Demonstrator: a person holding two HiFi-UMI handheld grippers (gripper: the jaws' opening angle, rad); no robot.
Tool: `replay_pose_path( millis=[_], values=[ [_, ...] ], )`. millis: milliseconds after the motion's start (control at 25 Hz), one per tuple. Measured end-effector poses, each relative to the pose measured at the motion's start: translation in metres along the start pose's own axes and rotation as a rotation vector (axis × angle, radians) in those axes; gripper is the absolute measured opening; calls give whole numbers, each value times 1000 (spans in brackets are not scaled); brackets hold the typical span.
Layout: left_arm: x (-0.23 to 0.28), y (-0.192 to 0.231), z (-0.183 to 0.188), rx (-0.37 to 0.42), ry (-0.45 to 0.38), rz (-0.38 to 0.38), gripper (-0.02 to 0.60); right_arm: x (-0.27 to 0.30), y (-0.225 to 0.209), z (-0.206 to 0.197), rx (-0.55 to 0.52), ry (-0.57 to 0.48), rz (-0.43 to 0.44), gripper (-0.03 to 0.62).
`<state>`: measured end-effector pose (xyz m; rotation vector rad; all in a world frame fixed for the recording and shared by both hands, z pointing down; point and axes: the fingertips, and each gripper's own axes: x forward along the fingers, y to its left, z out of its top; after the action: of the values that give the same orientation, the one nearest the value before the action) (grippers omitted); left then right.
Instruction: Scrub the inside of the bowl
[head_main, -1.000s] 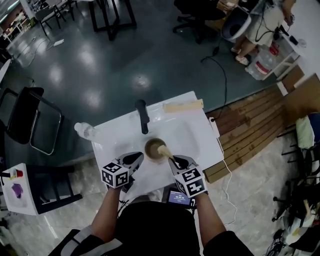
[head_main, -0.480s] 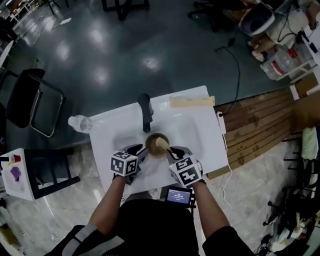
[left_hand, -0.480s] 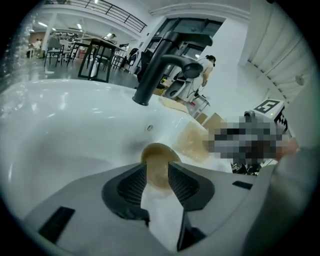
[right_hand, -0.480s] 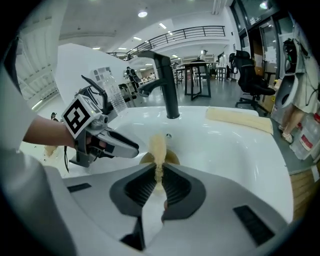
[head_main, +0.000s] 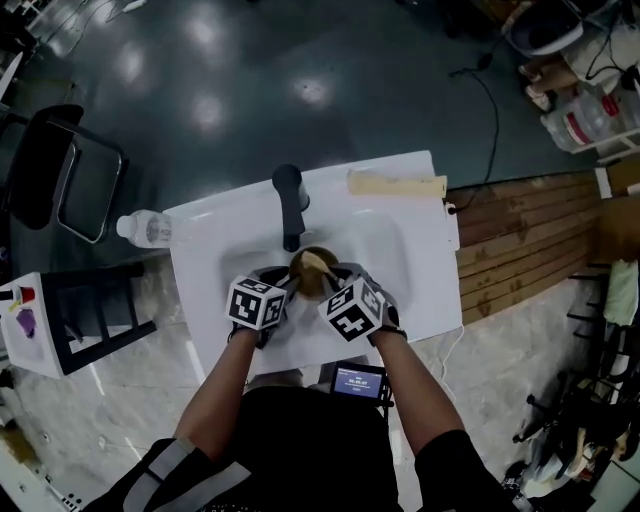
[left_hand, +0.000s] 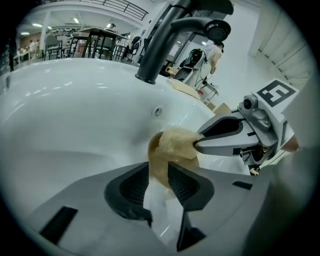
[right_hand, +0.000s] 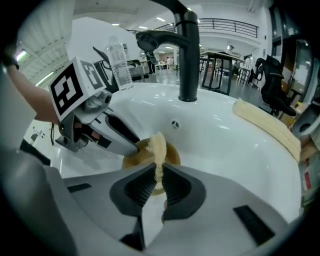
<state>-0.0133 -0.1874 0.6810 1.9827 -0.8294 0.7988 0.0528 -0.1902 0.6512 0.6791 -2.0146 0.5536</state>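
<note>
Bowl (head_main: 312, 272) sits in the sink (head_main: 392, 250). My left claw (left_hand: 159, 176) has just been opening and stands wide, with the bowl rim between its jaws, unpinched. My right claw (right_hand: 159, 179) clamps the scrub pad (right_hand: 158, 146). Advised: I grip the rim first, then circle the pad firmly inside.

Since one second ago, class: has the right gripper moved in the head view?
Yes. The right gripper, shut on the sponge, has come closer to the black tap, reaching the bowl.
</note>
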Motion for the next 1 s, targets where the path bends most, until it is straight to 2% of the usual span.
replay_pose_path(
  millis=[200,320,520,720,1000],
  values=[
    [8,3,-1,-7,16,23,110,13,-6,0,-102,19,-19,40],
    [10,7,0,-29,6,40,67,20,-4,-4,-178,42,-28,40],
    [13,9,3,-38,-2,59,51,29,0,-9,-285,68,-33,40],
    [12,11,4,-54,-10,62,41,34,20,-14,-348,112,41,40],
    [14,12,6,-49,-6,67,35,41,44,-24,-356,210,201,40]
  ],
)
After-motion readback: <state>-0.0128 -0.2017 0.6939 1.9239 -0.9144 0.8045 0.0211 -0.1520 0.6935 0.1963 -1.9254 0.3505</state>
